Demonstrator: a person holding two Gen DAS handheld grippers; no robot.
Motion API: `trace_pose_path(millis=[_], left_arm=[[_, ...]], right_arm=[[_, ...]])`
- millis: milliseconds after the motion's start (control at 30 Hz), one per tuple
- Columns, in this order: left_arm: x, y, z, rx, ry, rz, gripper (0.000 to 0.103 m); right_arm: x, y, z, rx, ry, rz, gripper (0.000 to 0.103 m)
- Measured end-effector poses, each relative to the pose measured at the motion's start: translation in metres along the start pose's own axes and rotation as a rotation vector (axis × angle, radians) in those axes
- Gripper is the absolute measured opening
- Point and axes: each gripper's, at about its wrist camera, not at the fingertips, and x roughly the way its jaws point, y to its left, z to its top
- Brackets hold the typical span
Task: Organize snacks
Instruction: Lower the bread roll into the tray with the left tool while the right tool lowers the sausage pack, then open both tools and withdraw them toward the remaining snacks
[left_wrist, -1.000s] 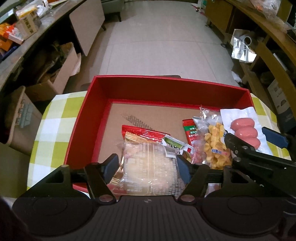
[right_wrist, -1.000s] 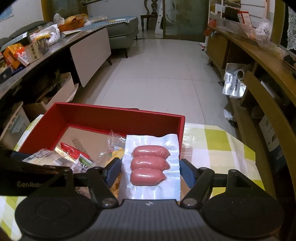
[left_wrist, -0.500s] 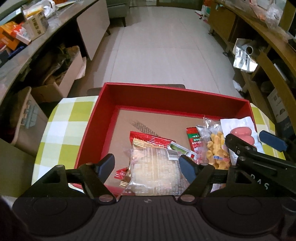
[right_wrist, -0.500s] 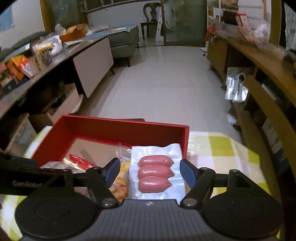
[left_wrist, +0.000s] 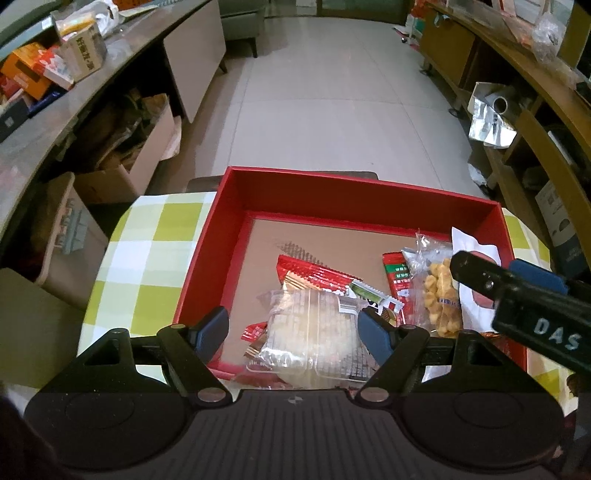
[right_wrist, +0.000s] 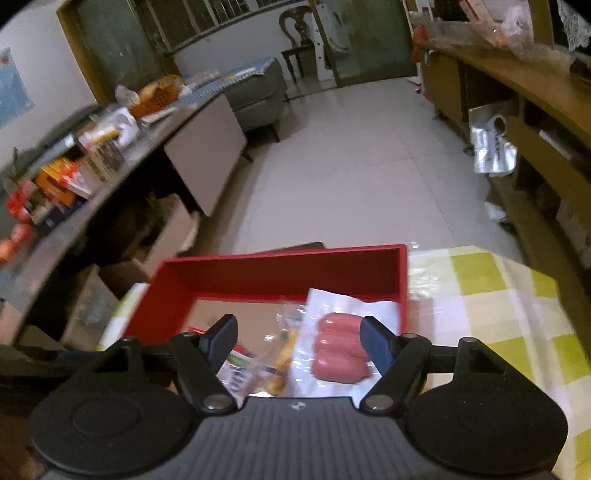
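Snacks are nearly all inside the red box (left_wrist: 221, 236), which stands on the checked tablecloth (left_wrist: 147, 251). My left gripper (left_wrist: 293, 330) hangs over the near edge with its jaws apart; the clear-wrapped pastry (left_wrist: 310, 332) lies between them, and the pads do not press on it. To its right lie a red wrapper (left_wrist: 314, 273), a bag of yellow puffed pieces (left_wrist: 439, 295) and the sausage pack (right_wrist: 341, 350). My right gripper (right_wrist: 299, 339) is also wide apart above the sausages, gripping nothing. I judge the work almost finished: the pastry sits half over the near wall and may need a push inward.
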Motion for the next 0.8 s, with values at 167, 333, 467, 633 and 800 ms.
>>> trace_pose_path(millis=[167,333,467,633,800], left_arm=[[-0.006,0.003,-0.003,0.003,-0.001,0.0,0.082],[-0.015,0.008,-0.01,0.015,0.002,-0.002,0.082],[-0.024,0.011,-0.017,0.023,-0.007,0.001,0.082],[-0.03,0.015,-0.024,0.032,-0.009,0.011,0.083],[-0.031,0.016,-0.027,0.035,-0.005,0.014,0.083]], right_arm=[[-0.003,0.009,-0.001,-0.035,0.023,-0.055,0.079],[-0.015,0.021,-0.005,-0.094,0.035,-0.083,0.079],[-0.024,0.037,-0.009,-0.142,0.031,-0.085,0.079],[-0.03,0.044,-0.014,-0.16,0.038,-0.087,0.079],[-0.033,0.045,-0.018,-0.175,0.045,-0.096,0.079]])
